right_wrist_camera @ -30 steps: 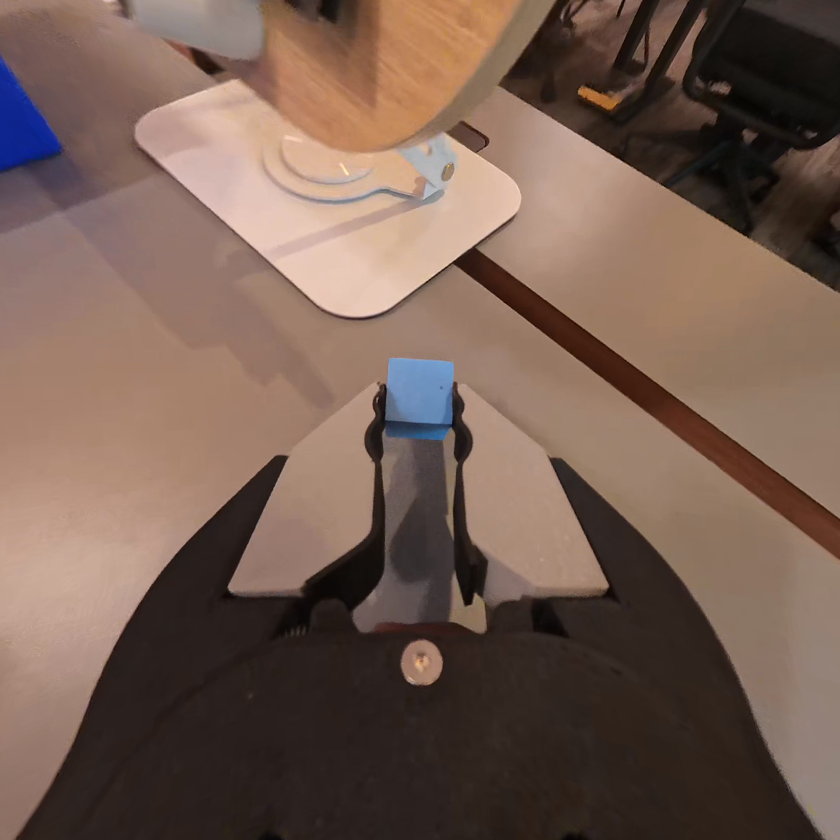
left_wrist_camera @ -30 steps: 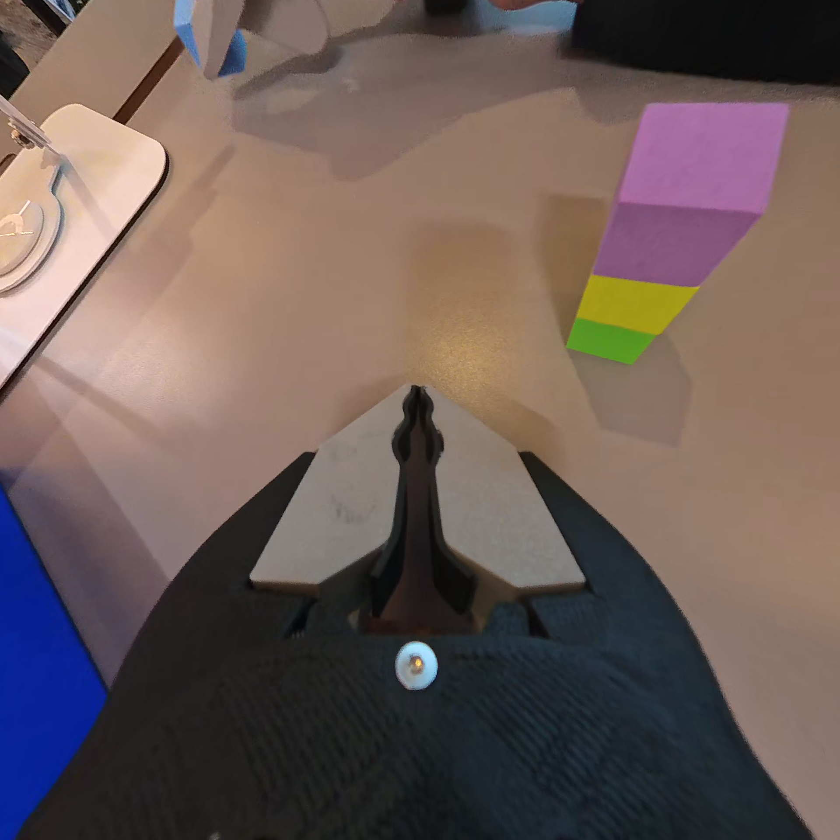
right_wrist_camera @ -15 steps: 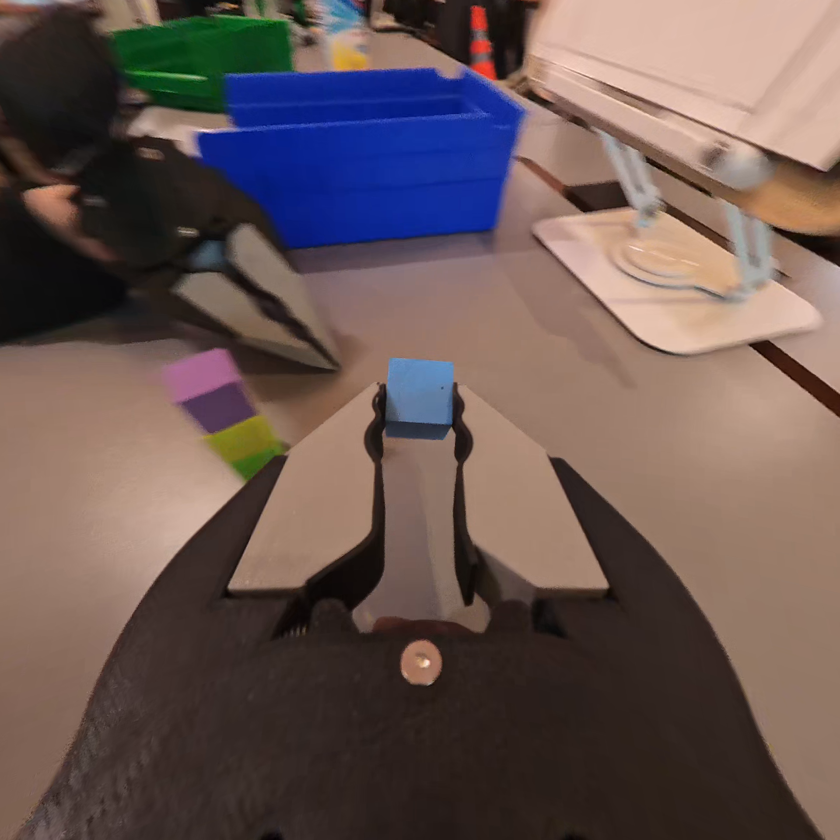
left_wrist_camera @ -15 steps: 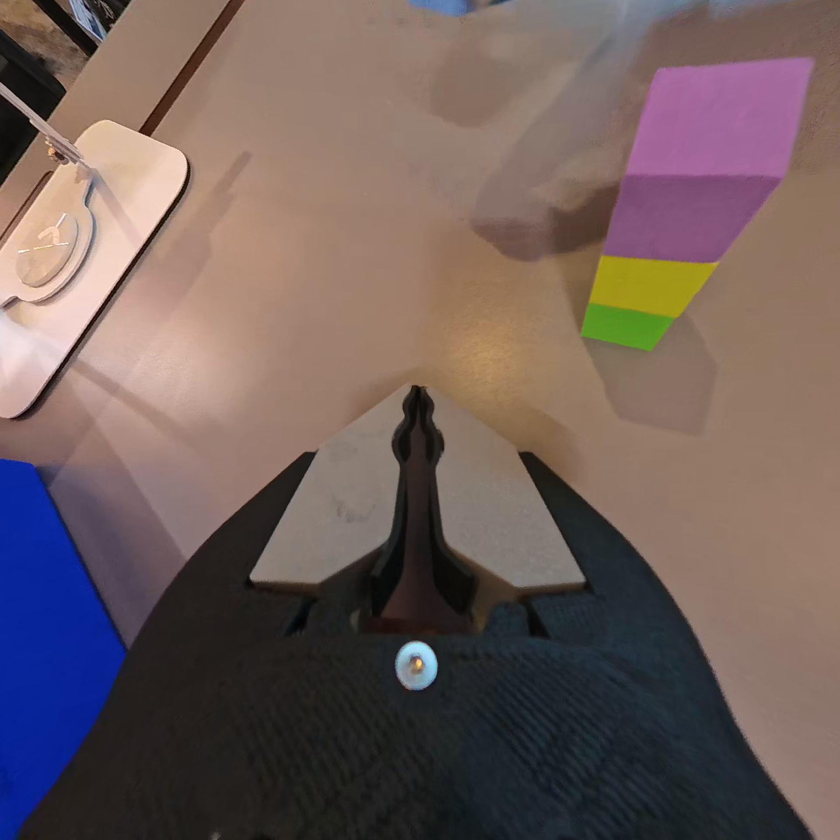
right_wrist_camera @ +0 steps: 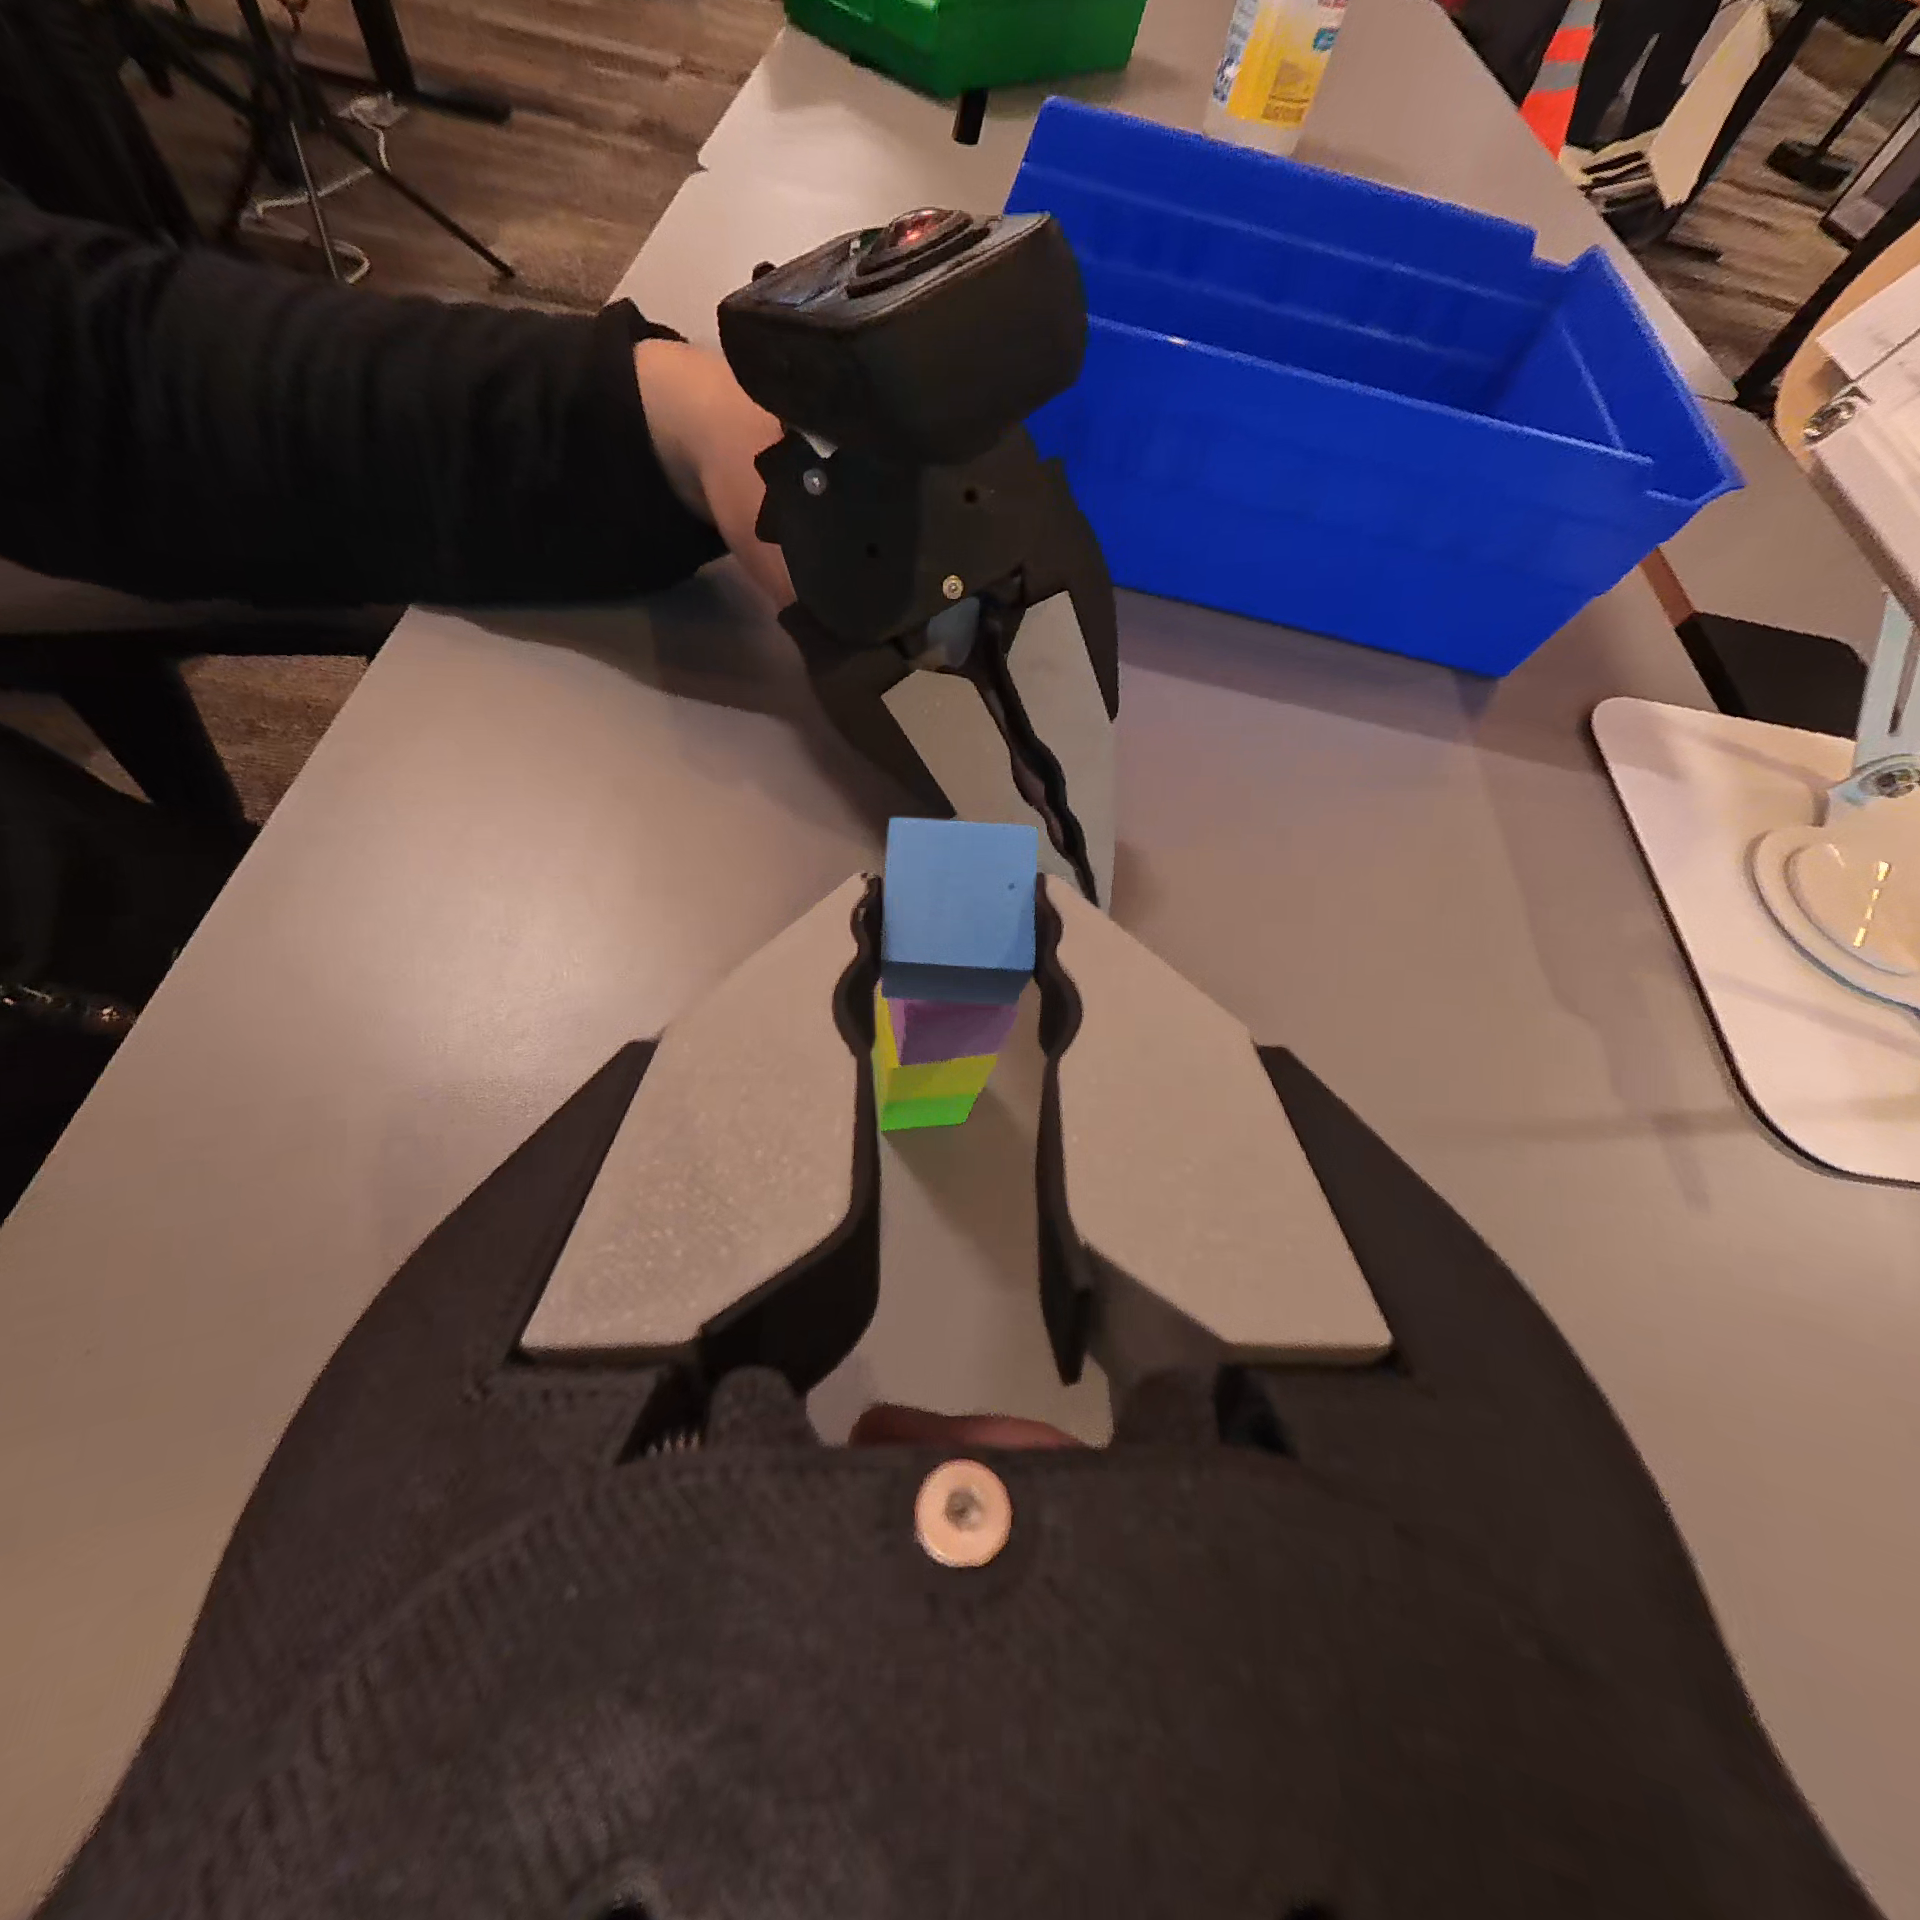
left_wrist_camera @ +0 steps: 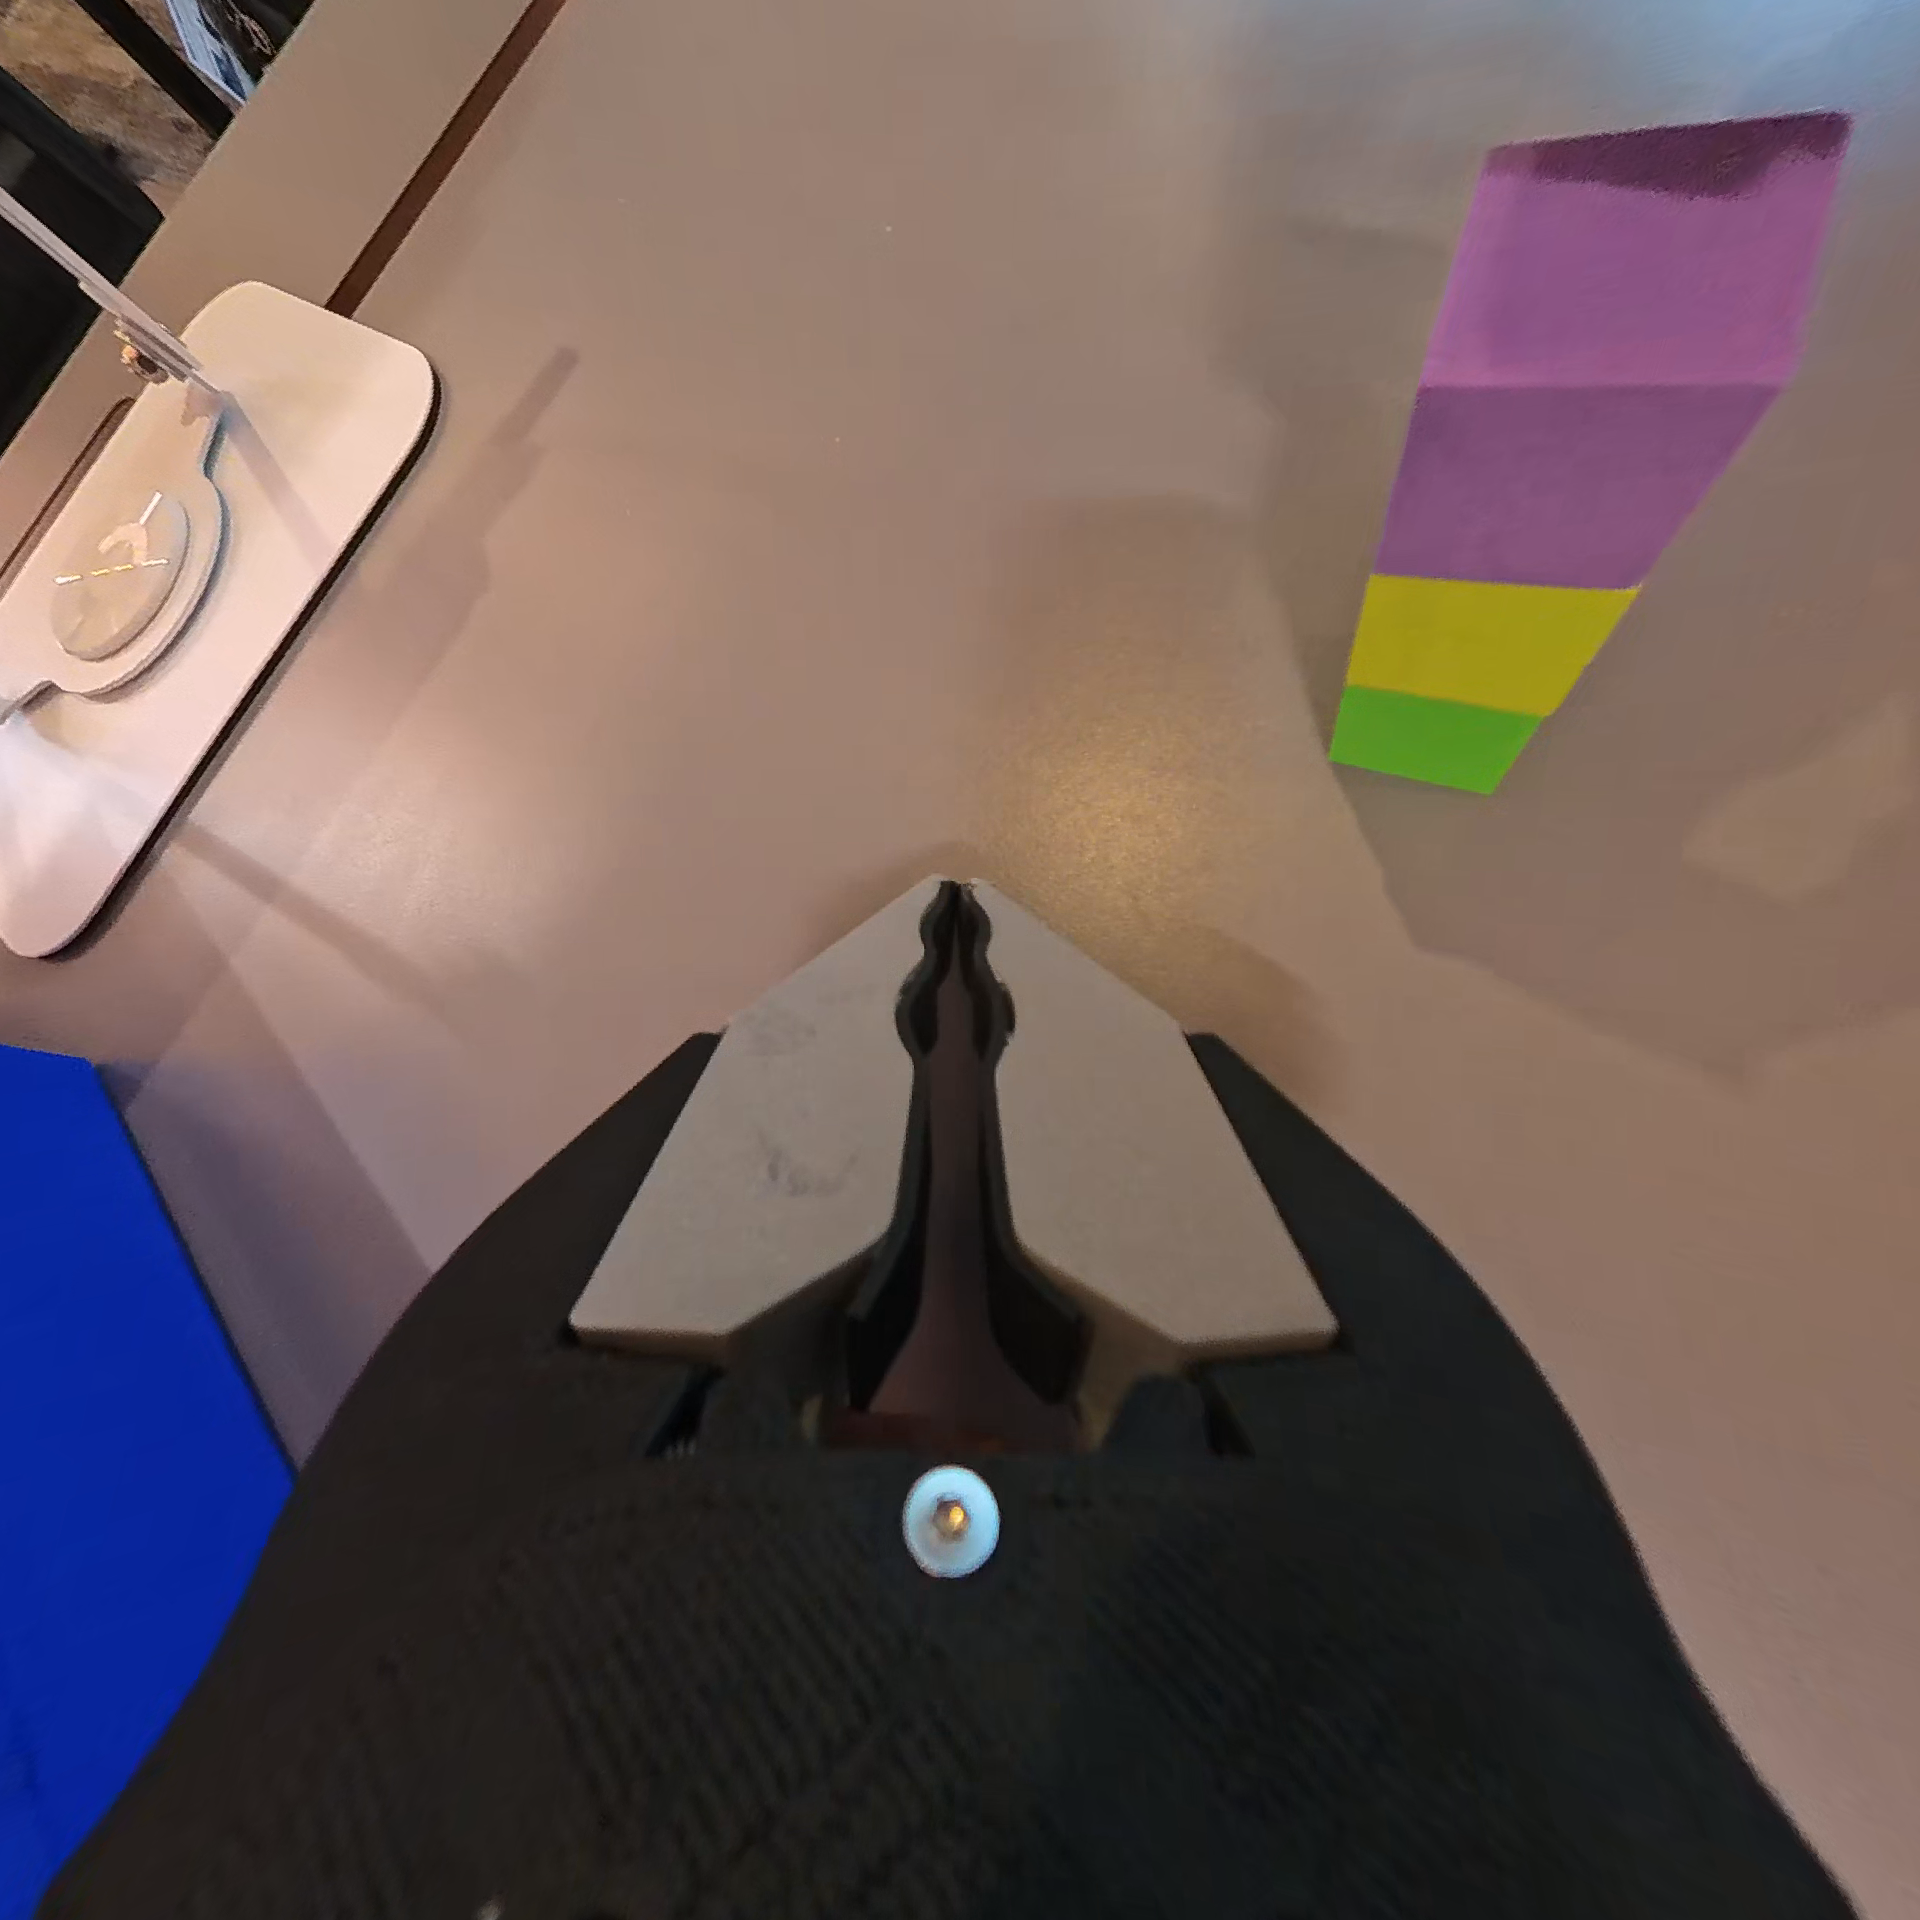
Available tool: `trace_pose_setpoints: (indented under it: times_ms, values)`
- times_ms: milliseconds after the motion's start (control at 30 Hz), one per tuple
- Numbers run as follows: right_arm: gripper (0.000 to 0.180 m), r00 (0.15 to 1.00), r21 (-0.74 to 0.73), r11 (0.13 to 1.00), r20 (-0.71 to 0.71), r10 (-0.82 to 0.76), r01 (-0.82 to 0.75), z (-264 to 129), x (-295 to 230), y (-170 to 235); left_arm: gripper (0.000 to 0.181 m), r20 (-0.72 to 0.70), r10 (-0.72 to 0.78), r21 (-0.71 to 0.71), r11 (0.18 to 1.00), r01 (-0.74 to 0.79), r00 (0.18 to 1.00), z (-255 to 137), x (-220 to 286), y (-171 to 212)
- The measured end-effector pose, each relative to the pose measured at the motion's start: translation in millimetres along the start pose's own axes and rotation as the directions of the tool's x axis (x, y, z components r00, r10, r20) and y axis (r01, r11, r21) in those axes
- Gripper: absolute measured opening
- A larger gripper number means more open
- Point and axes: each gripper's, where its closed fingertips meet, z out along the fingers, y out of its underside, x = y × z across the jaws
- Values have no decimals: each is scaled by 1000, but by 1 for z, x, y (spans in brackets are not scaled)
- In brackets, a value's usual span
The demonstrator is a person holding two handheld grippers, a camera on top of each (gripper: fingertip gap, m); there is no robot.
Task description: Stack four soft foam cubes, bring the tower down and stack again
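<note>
Three cubes (left_wrist_camera: 1496,623) stand stacked on the counter (left_wrist_camera: 831,416), right of the closed, empty left tongs (left_wrist_camera: 951,891). Right tongs (right_wrist_camera: 958,914) grip a blue cube (right_wrist_camera: 958,899) directly above the stack.

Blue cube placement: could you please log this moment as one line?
right gripper: shut on blue cube, above tower | tower: purple, yellow, green | left gripper: shut, empty
</note>
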Motion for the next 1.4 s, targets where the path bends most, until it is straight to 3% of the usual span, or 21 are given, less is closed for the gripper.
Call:
trace_pose_setpoints:
  times_ms: [367,667,1400]
  values:
    - [25,998,-8,999,49,-37,37,5,3,3,0,5,5,0,1000,-5,1000,0,0,0]
    - [26,978,7,1000,211,-9,8,9,9,-2,0,0,-1,0,1000,1,1000,0,0,0]
    - [26,969,-99,993,244,-43,69,15,0,8,0,11,11,0,1000,-11,1000,0,0,0]
